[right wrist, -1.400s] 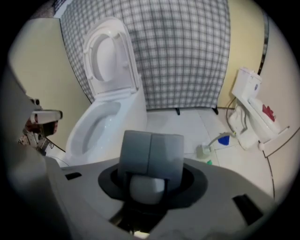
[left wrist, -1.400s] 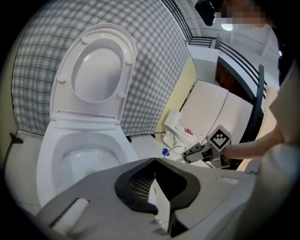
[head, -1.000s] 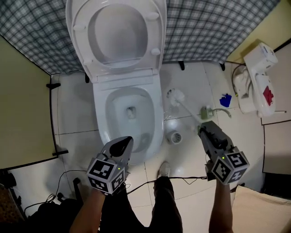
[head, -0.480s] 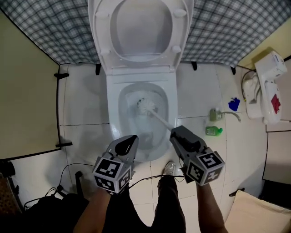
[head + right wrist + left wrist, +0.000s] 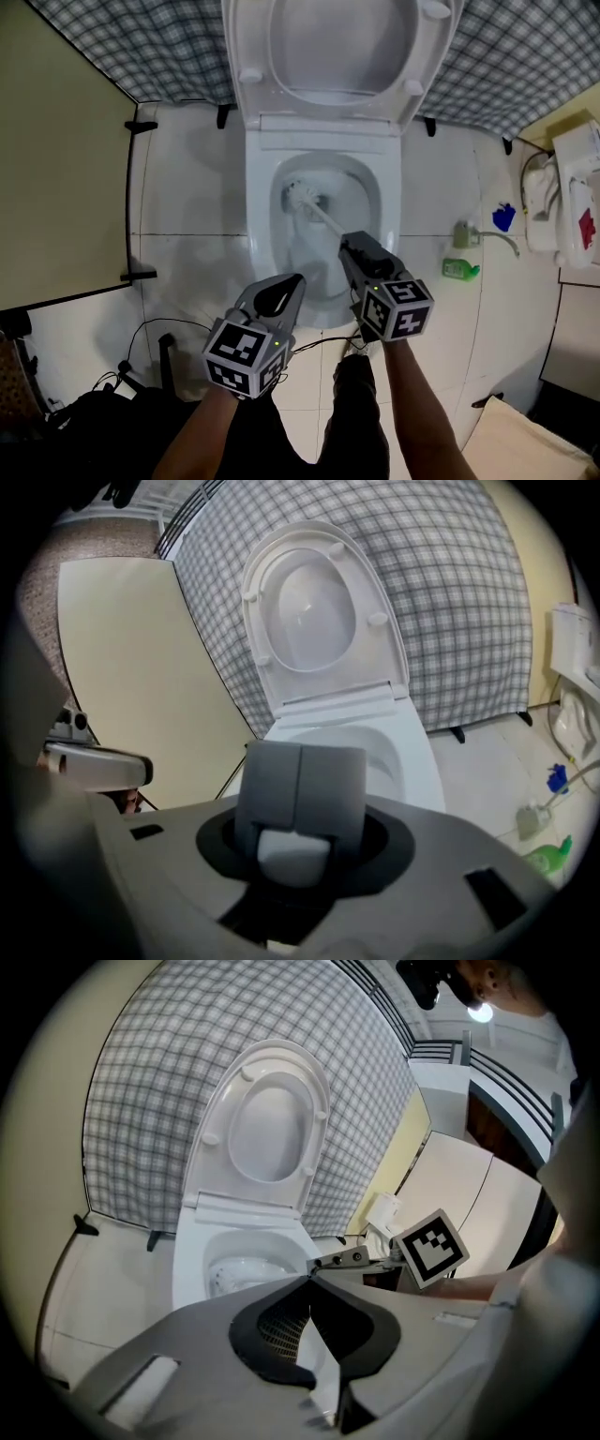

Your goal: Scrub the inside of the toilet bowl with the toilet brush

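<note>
1. While clamping the toilet brush [image 5: 323, 217] by its handle in the fingers of the right gripper [image 5: 351, 246], holds the bristle head low inside the toilet bowl [image 5: 389, 202], up and left of those fingers.
2. Lies with long axis diagonal, near rim toward far left wall.
3. Hangs left gripper [image 5: 286, 286] beside, fingers pressed together, empty, farther off.

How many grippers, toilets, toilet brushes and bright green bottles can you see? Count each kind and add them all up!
Grippers, left gripper and right gripper: 2
toilet: 1
toilet brush: 1
bright green bottle: 1
Total: 5
</note>
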The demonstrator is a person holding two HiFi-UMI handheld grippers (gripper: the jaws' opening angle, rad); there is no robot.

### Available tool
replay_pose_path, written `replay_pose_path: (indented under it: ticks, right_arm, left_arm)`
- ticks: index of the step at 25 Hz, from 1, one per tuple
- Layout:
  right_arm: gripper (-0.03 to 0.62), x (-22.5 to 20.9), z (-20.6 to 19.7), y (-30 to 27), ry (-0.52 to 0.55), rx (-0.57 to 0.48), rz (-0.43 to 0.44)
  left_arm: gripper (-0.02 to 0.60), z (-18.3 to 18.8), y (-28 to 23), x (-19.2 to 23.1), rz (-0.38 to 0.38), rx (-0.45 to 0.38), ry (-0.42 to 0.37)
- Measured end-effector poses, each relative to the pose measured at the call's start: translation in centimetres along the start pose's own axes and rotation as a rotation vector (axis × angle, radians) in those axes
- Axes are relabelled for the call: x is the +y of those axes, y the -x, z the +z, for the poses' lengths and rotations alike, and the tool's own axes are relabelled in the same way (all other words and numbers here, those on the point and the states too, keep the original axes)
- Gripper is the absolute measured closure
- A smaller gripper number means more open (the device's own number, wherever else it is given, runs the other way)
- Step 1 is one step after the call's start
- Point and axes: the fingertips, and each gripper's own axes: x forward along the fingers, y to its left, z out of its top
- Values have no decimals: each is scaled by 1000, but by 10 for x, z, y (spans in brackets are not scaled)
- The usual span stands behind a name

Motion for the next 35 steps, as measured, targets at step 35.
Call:
replay_pose_path:
  ticks: [35]
  right_arm:
    - [428, 27, -81, 65, 213, 311, 278]
  left_arm:
    - [573, -26, -2, -9, -17, 30, 43]
